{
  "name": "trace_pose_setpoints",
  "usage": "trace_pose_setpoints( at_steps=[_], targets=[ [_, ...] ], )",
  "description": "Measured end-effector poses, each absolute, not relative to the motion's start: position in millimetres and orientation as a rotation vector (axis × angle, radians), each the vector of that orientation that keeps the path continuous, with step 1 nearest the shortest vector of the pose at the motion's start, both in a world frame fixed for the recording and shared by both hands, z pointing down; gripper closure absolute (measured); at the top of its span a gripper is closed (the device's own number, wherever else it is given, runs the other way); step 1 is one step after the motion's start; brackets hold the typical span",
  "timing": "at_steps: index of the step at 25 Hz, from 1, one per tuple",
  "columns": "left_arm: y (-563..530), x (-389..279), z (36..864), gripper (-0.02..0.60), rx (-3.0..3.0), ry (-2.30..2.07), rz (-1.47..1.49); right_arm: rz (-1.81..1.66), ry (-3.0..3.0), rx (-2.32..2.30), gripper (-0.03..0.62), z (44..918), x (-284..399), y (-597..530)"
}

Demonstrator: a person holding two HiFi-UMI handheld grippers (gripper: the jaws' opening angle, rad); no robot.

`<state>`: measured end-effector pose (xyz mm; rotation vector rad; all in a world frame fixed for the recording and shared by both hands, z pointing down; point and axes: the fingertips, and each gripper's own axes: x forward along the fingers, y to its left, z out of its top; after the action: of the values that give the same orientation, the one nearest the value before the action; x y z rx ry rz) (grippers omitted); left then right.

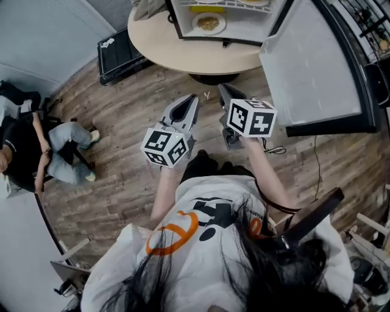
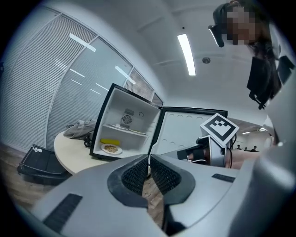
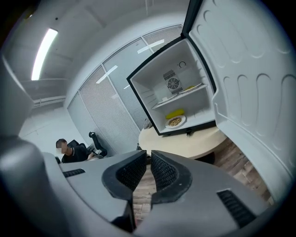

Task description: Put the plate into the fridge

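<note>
The white plate with brownish food lies on the bottom shelf inside the small open fridge, beside a yellow item. It also shows in the left gripper view as the plate and in the right gripper view as the plate. Both grippers hang over the wooden floor, short of the round table that carries the fridge. My left gripper is shut with nothing in it. My right gripper is likewise shut and holds nothing.
The fridge door swings wide open to the right, close by the right gripper. A black case lies on the floor left of the table. A person sits at the far left. A grey bag rests on the table.
</note>
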<state>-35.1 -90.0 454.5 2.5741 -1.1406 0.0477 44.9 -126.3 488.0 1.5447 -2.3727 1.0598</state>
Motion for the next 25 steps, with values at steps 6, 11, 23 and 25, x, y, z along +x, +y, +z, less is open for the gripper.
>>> trace_pose_setpoints(
  at_steps=[6,11,23,25],
  targets=[
    [-54,0,452,0.569,2.602,-1.115,0.051,1.069,-2.387,1.528,0.553,486,70,-90],
    [-32,13,451,0.569,2.598,-1.147,0.024,1.024,-2.422,1.480,0.553,481,77,-70],
    [-10,11,439,0.569,2.591,-1.203,-0.048,1.000,-2.438,1.419,0.554,473,74,-45],
    [-5,10,441,0.569,2.588,-1.203,-0.050,0.993,-2.441,1.413,0.553,473,72,-42]
  ],
)
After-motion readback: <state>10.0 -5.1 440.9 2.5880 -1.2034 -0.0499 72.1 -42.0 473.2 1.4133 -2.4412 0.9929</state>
